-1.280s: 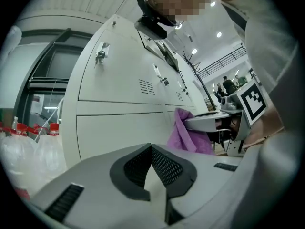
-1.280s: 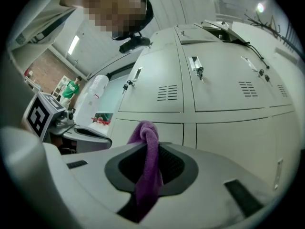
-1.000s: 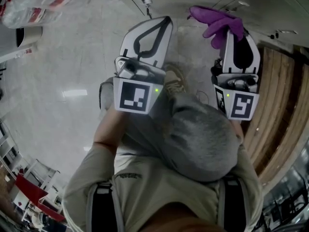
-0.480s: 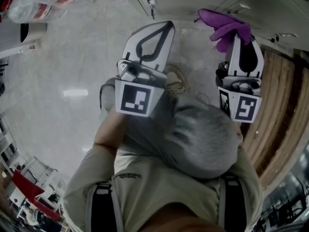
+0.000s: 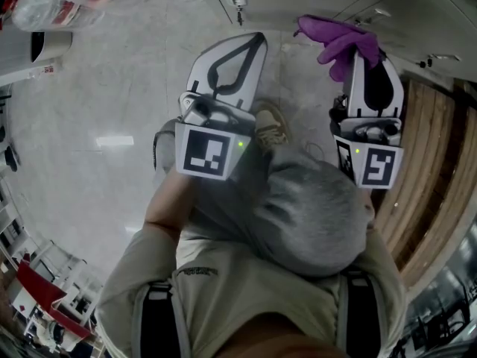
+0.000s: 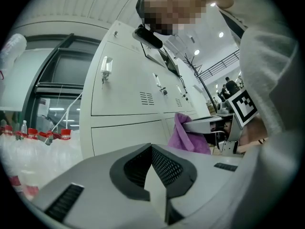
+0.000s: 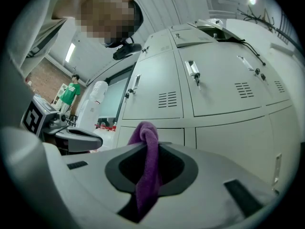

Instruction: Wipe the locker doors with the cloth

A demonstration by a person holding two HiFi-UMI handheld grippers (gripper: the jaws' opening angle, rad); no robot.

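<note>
A purple cloth (image 5: pixel 339 39) hangs from my right gripper (image 5: pixel 363 51), which is shut on it just short of the white locker doors (image 5: pixel 387 2). In the right gripper view the cloth (image 7: pixel 147 163) runs up between the jaws, with locker doors (image 7: pixel 214 89) close ahead. My left gripper (image 5: pixel 252 45) is level with the right one, shut with nothing in it. In the left gripper view its jaws (image 6: pixel 151 151) meet, and the cloth (image 6: pixel 183 135) and the right gripper (image 6: pixel 214 124) show to the right, in front of the locker doors (image 6: pixel 126 89).
Shrink-wrapped bottles (image 5: pixel 63 6) lie at the left, also seen as bottles (image 6: pixel 28 142). A wooden slatted surface (image 5: pixel 428 162) runs along the right. Small locks (image 7: pixel 193 70) stick out of the doors. My shoe (image 5: pixel 270 125) rests on the pale floor. A person in green (image 7: pixel 71 93) stands far off.
Both grippers have shifted slightly to the right in the head view. The cloth stays held in the right gripper, and the left stays shut.
</note>
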